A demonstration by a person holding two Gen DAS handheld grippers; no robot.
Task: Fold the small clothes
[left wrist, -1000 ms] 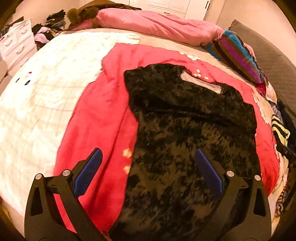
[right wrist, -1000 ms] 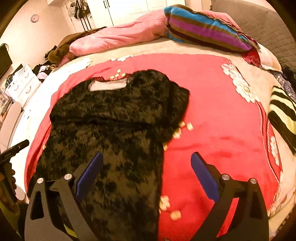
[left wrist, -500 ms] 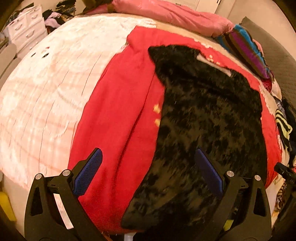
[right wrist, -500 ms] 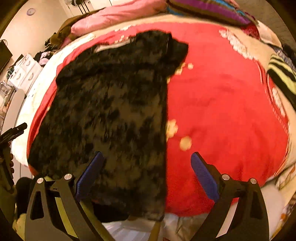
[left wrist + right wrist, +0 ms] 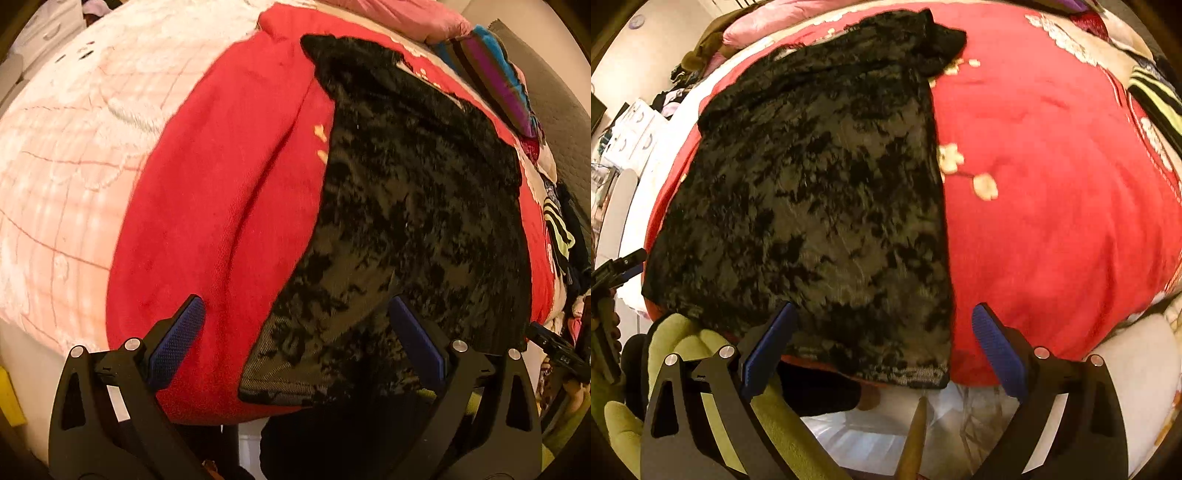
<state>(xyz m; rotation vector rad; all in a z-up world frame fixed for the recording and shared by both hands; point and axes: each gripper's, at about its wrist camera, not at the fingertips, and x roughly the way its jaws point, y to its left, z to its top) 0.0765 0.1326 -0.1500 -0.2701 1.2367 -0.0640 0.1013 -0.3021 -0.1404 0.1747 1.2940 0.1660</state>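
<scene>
You have one small piece of clothing to fold — a black and grey patchy top [image 5: 417,206] with short sleeves. It lies flat and spread out on the red blanket [image 5: 221,192] on the bed. Its bottom hem sits right at the near edge of the bed, and its neck end points to the far edge. In the right view the same top [image 5: 812,192] fills the left side of the red blanket [image 5: 1052,184], and one sleeve sticks out at the far end. A few pale flowers show on the red cloth just beside the top. There is one top, one red blanket, and one white checked cover [image 5: 74,155] that lies along the left side of the bed. Far back you can see a striped pillow [image 5: 491,74] near the far right corner. Your left gripper [image 5: 295,343] hangs over the near left corner of the top — its two blue fingers are spread wide and hold nothing. Your right gripper [image 5: 882,350] hangs over the near right corner of the top, fingers wide apart too, with nothing between them. I cannot tell if the fingers touch the cloth.
</scene>
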